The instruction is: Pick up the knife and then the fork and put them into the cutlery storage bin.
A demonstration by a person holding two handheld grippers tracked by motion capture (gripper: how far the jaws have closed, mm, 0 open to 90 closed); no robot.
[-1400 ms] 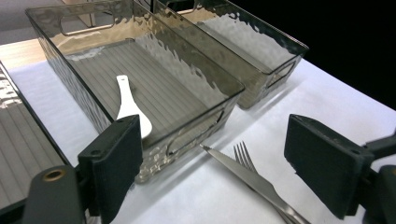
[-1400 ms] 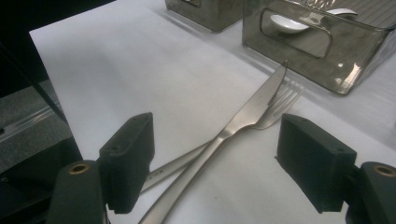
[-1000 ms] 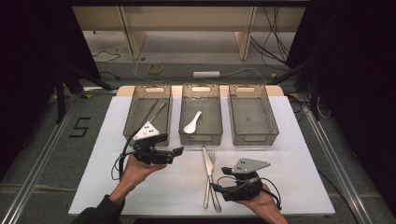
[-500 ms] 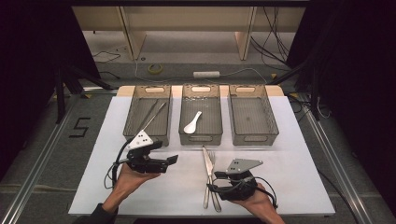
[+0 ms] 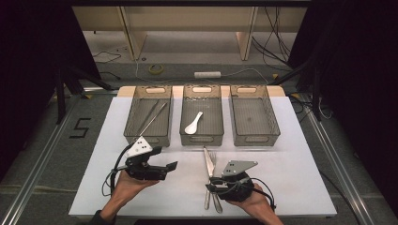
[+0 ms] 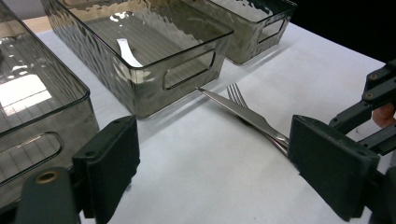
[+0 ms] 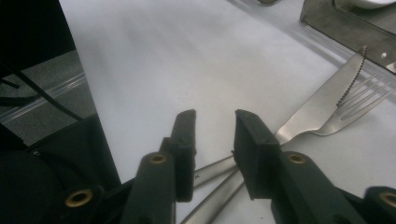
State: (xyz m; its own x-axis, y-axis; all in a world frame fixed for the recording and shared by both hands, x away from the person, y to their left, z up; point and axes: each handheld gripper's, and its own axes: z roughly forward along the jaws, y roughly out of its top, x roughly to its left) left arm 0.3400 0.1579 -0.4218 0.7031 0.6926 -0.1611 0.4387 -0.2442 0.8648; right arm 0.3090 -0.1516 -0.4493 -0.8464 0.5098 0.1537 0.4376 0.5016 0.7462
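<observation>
The right gripper (image 7: 214, 122) sits low over the handles of the knife (image 7: 322, 103) and fork (image 7: 359, 103), which lie side by side on the table (image 5: 300, 173) just before the middle bin (image 5: 202, 136); its jaws have just been closing, with a narrow gap left and the handles beneath them. The left gripper (image 6: 212, 158) hovers nearby, jaws spread wide on nothing.
</observation>
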